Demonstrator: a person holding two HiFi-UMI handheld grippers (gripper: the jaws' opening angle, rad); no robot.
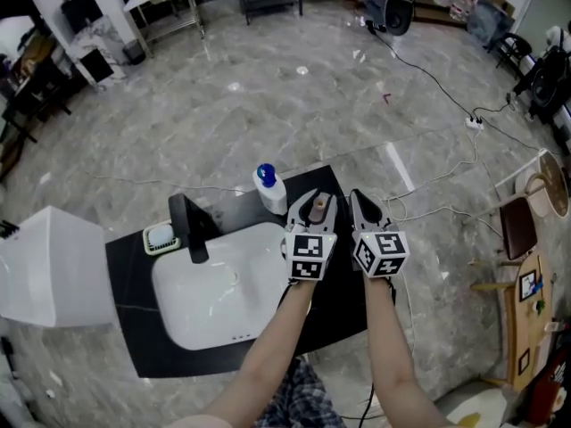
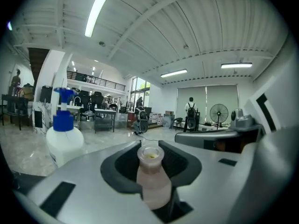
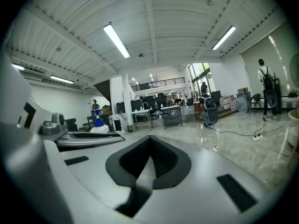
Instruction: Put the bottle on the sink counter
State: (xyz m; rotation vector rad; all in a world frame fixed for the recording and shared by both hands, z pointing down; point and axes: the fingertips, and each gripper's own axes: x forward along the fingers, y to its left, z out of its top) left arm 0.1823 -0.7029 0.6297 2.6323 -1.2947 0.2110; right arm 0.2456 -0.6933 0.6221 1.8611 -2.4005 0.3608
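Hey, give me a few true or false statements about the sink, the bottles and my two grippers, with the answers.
1. The left gripper is closed on a small bottle with no cap. True.
2. The right gripper holds the blue-topped pump bottle. False: its jaws are together with nothing between them, and the pump bottle stands on the counter behind the sink.
3. The small bottle lies in the sink. False: it is upright between the left gripper's jaws.
4. A black faucet stands at the sink's edge. True.
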